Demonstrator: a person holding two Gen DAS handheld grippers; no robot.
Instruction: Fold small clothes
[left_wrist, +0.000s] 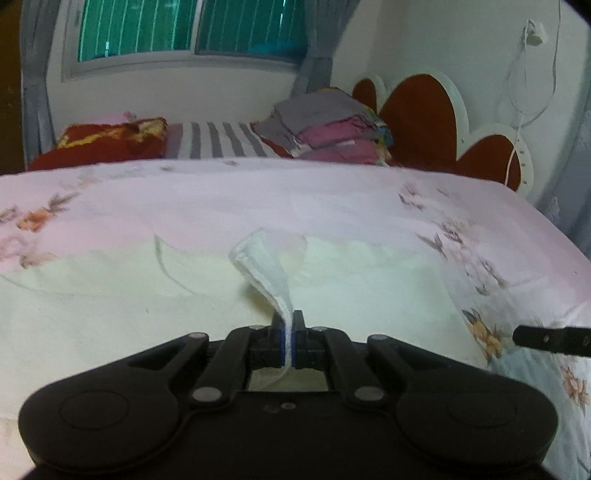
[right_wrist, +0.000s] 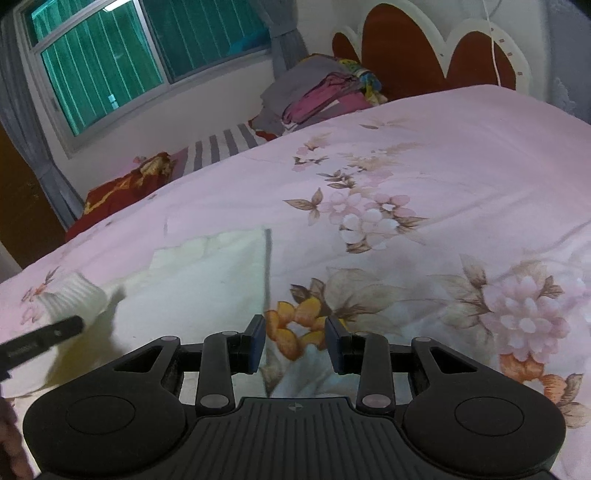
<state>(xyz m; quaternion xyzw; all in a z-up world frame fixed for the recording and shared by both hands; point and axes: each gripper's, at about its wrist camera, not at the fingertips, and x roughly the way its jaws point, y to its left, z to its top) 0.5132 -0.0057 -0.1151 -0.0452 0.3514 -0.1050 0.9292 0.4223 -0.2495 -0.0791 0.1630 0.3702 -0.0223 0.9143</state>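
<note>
A small cream-white garment (left_wrist: 110, 295) lies flat on the floral bedspread (left_wrist: 332, 199). My left gripper (left_wrist: 288, 332) is shut on a ribbed white edge of the garment (left_wrist: 266, 266) and lifts that edge off the bed. In the right wrist view the garment (right_wrist: 207, 273) lies left of centre, with its ribbed cuff (right_wrist: 77, 295) raised by the left gripper's finger (right_wrist: 44, 339). My right gripper (right_wrist: 295, 339) is open and empty, hovering over the bedspread (right_wrist: 406, 155) just right of the garment. Its finger (left_wrist: 550, 338) shows at the right edge of the left wrist view.
A stack of folded grey and pink clothes (left_wrist: 325, 129) sits at the head of the bed by the red and white headboard (left_wrist: 424, 122). A red pillow (left_wrist: 107, 142) and a striped sheet (left_wrist: 218, 144) lie beyond the bedspread, under a window (left_wrist: 192, 29).
</note>
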